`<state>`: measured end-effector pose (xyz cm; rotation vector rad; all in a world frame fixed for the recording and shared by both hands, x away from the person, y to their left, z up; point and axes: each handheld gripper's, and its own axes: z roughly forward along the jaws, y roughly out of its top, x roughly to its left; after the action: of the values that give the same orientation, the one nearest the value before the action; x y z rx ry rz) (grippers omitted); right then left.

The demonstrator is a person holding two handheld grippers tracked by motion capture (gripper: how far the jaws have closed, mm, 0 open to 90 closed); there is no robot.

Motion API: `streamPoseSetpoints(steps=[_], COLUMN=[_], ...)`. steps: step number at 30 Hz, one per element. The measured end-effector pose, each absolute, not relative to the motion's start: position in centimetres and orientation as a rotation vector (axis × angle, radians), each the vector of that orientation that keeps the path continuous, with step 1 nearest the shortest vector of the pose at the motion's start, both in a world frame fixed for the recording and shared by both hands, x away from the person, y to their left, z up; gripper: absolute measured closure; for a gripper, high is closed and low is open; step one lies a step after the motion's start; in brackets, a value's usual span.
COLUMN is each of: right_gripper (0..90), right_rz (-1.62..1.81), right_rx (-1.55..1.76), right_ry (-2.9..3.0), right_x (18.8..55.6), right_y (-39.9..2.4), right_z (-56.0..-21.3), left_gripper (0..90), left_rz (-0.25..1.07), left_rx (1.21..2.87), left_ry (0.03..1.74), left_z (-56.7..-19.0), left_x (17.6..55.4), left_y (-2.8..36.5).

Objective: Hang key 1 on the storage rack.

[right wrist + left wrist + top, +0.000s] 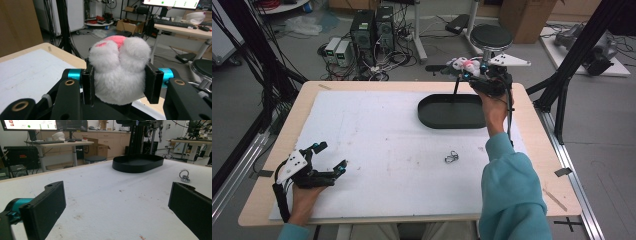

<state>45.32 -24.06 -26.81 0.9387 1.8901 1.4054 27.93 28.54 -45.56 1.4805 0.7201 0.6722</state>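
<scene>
Right now the right claw [464, 67] grips a white plush toy [120, 72], held just beyond the black tray's [432, 117] far rim. Nearer the person, the left claw [329, 157] rests released on the desk [377, 150].

Fluffy white plush toy [120, 72]

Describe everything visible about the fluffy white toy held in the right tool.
The plush toy is white and furry, soft-looking, with rounded lobes and pink patches on top. It sits squeezed between the two black pads of the right tool, which press its sides. In the high view it is held in the air by the far edge of the black tray, touching nothing else.
</scene>
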Motion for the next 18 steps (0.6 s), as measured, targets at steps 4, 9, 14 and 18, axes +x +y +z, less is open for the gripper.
streamPoseSetpoints(steps=[4,9,14,18], right_gripper=[53.3,53.3,53.3,53.3], right_rz=[1.411,1.418,1.417,1.411], right_rx=[0.933,0.922,0.914,0.928], right_ry=[1.901,1.929,1.958,1.985], right_x=[45.33,45.23,45.18,44.95], right_y=[-23.84,-23.58,-23.26,-23.06], right_z=[-26.86,-26.87,-26.97,-27.44], left_gripper=[1.7,1.7,1.7,1.7], left_rz=[0.671,0.672,0.672,0.673], left_rx=[1.48,1.478,1.478,1.478], left_ry=[0.719,0.722,0.721,0.72], left_z=[-45.56,-45.57,-45.57,-45.57], left_x=[27.94,27.93,27.92,27.93], left_y=[28.55,28.55,28.54,28.58])
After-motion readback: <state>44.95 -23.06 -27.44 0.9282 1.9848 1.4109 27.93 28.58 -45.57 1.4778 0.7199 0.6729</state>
